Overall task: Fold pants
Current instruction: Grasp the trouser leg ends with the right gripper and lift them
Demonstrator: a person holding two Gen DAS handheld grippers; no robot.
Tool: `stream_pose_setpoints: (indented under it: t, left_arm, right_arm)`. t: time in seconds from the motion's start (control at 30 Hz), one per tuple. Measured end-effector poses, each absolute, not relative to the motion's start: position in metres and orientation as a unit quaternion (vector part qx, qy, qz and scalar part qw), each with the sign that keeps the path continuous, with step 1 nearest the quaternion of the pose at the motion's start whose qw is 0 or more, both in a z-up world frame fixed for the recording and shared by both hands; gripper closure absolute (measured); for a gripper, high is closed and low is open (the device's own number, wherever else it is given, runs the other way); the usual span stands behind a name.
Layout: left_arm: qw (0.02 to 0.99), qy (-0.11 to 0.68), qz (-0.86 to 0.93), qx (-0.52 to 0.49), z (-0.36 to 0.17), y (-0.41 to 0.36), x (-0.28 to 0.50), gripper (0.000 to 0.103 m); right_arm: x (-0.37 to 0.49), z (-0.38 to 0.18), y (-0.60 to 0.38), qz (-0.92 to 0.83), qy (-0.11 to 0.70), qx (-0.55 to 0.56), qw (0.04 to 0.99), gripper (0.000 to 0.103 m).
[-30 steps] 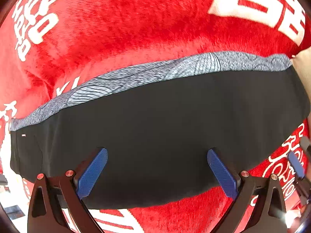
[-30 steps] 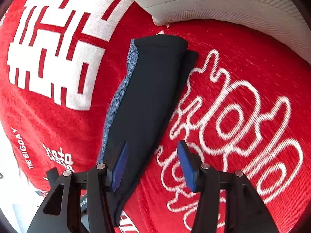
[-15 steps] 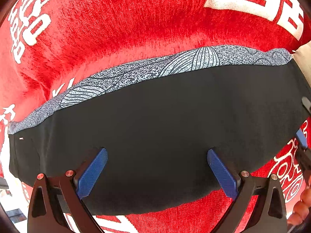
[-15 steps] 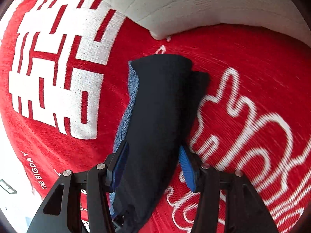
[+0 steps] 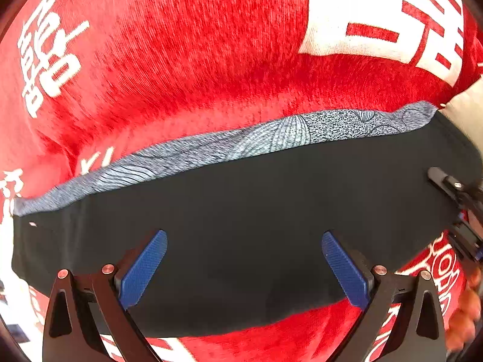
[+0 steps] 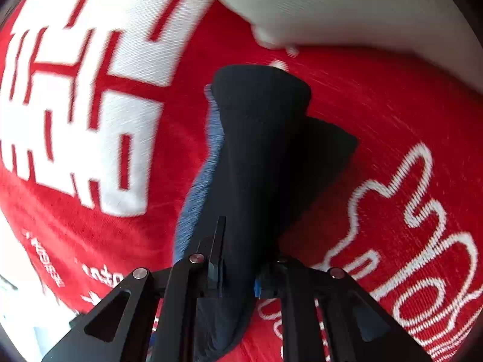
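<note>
The black pants (image 5: 241,211), folded lengthwise with a grey-blue patterned strip (image 5: 271,134) along the far edge, lie across a red blanket (image 5: 181,60). My left gripper (image 5: 243,268) is open and empty, its blue pads hovering over the near middle of the pants. My right gripper (image 6: 238,268) is shut on the right end of the pants (image 6: 256,150), with the fabric pinched between its fingers; its black frame also shows at the right edge of the left wrist view (image 5: 459,193).
The red blanket (image 6: 392,120) has large white characters (image 6: 75,105) and script. A cream cushion (image 6: 332,6) lies beyond the far end of the pants. A hand (image 5: 462,322) shows at the lower right of the left wrist view.
My right gripper moved onto the end of the pants and closed on the fabric. My left gripper stayed open over the pants' middle, shifting only slightly.
</note>
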State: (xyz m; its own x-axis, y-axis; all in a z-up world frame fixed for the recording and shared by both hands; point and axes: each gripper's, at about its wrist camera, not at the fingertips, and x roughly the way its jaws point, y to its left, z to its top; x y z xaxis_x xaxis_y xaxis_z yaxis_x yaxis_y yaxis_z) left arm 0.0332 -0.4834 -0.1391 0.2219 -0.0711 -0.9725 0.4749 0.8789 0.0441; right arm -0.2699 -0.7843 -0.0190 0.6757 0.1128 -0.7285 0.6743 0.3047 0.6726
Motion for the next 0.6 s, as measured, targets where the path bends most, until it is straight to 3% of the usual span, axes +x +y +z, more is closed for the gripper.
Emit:
stream_pose_setpoints:
  t: [0.1,0.23,0.6]
  left_arm:
    - [0.749,0.610,-0.195,0.169,-0.163,-0.494,0.022,0.006]
    - [0.769,0.589,-0.199,0.146,-0.172,-0.485,0.017,0.002]
    - [0.776,0.570,-0.250,0.104,-0.172,-0.458,0.022,0.002]
  right_arm:
    - [-0.256,0.007,-0.771,-0.170,0.365,0.515,0.757,0.089]
    - [-0.233,0.038,-0.736,-0.147,0.395,0.425,0.801,0.090]
    - [-0.182,0.070,-0.658,-0.109,0.428,0.303,0.845,0.090]
